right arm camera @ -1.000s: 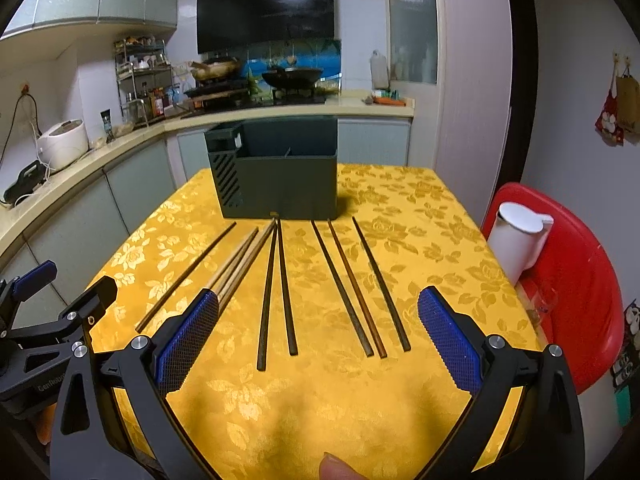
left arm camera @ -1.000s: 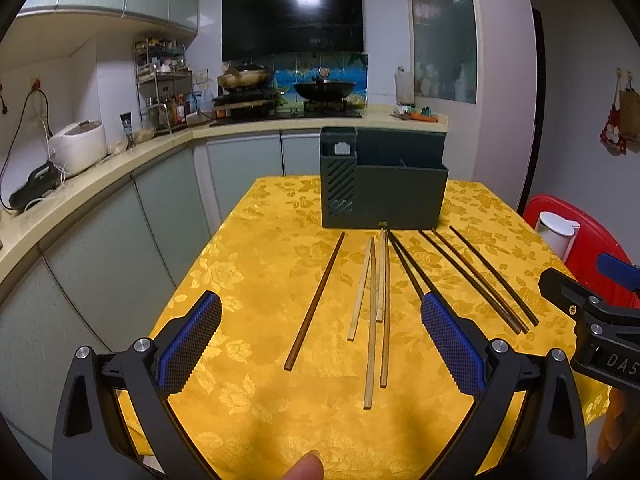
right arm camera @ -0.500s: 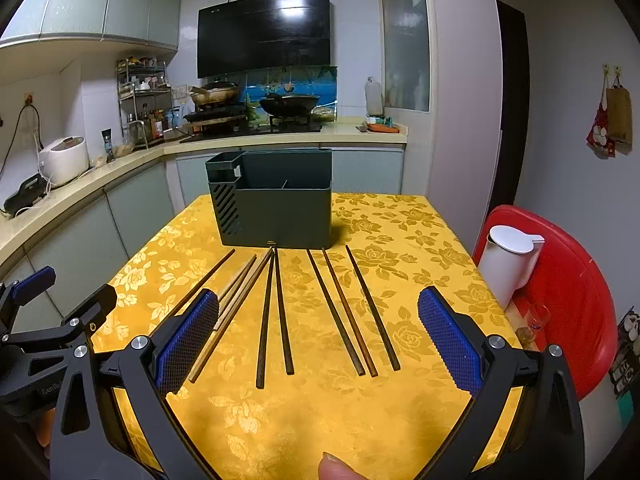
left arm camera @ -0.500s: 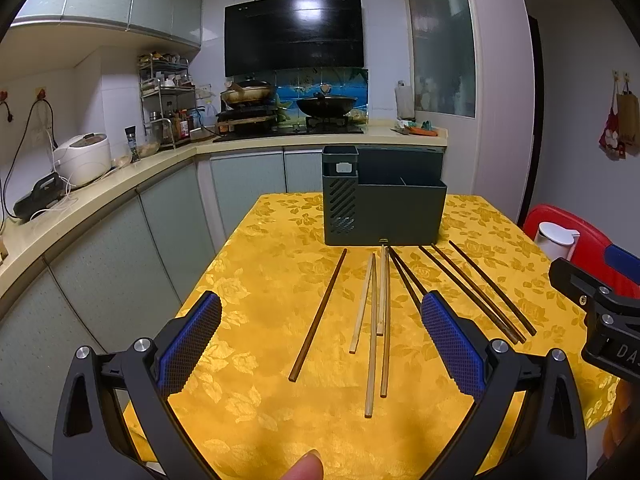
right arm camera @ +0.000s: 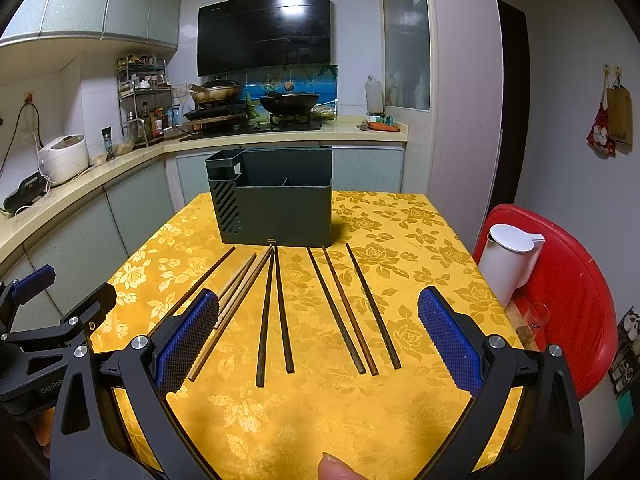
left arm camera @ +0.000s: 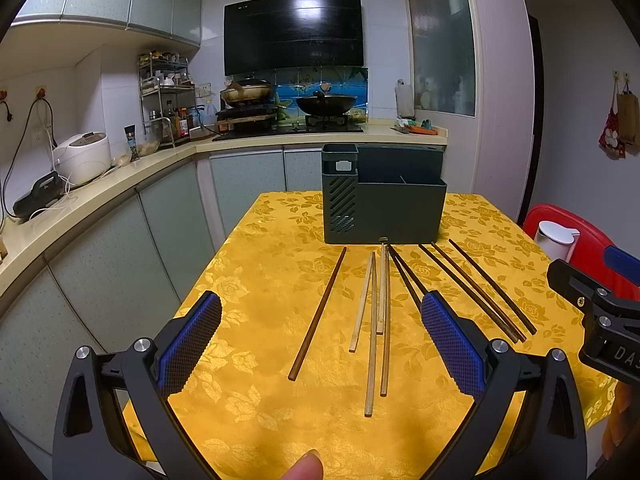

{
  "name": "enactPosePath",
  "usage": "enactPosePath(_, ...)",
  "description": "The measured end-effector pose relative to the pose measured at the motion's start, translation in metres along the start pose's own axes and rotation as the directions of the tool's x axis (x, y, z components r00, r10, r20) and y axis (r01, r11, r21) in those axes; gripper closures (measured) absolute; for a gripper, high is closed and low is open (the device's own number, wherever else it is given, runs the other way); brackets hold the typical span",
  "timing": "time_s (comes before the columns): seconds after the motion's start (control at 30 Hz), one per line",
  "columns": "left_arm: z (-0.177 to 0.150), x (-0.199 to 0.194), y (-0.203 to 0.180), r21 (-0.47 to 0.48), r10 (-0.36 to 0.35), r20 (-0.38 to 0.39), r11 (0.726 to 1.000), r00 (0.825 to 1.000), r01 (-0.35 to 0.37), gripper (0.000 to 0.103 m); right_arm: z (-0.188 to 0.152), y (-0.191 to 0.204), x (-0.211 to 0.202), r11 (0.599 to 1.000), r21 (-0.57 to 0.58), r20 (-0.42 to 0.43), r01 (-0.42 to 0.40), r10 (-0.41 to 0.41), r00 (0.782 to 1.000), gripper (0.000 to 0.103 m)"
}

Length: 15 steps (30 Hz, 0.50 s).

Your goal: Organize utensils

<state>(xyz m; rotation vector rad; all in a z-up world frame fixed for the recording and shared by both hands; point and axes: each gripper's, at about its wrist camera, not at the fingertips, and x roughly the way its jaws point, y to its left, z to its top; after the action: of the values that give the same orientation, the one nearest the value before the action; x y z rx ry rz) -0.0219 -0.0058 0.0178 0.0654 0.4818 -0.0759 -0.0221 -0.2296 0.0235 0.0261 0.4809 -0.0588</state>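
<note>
Several chopsticks lie in a row on the yellow tablecloth before a dark grey utensil holder, also in the right wrist view as the holder. At the left lies a single brown chopstick, then pale bamboo ones, two dark ones, and three dark brown ones at the right. My left gripper hovers open above the near ends of the brown and bamboo sticks, holding nothing. My right gripper stands open above the dark sticks, also holding nothing.
A white kettle sits on a red stool right of the table. A kitchen counter with a rice cooker runs along the left. The stove with woks is behind the holder.
Both grippers have risen and tilted up, so the table and holder sit lower in both views. The chopsticks have not moved.
</note>
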Motion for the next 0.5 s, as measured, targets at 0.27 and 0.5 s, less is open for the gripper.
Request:
enactPosePath(0.27,0.0004,0.0001,-0.0005,0.0,0.001,0.0,1.0,1.0,-0.001,0.007,-0.0012,-0.0005,0.0008,1.0,0.002,-0.003,-0.001,0.001,1.0,0.006)
enactPosePath(0.5,-0.0001,0.0,0.0001,0.0,0.0,0.0,1.0,1.0,0.0,0.007,-0.0011,-0.0006,0.0006,1.0,0.001,-0.003,-0.001,0.001,1.0,0.006)
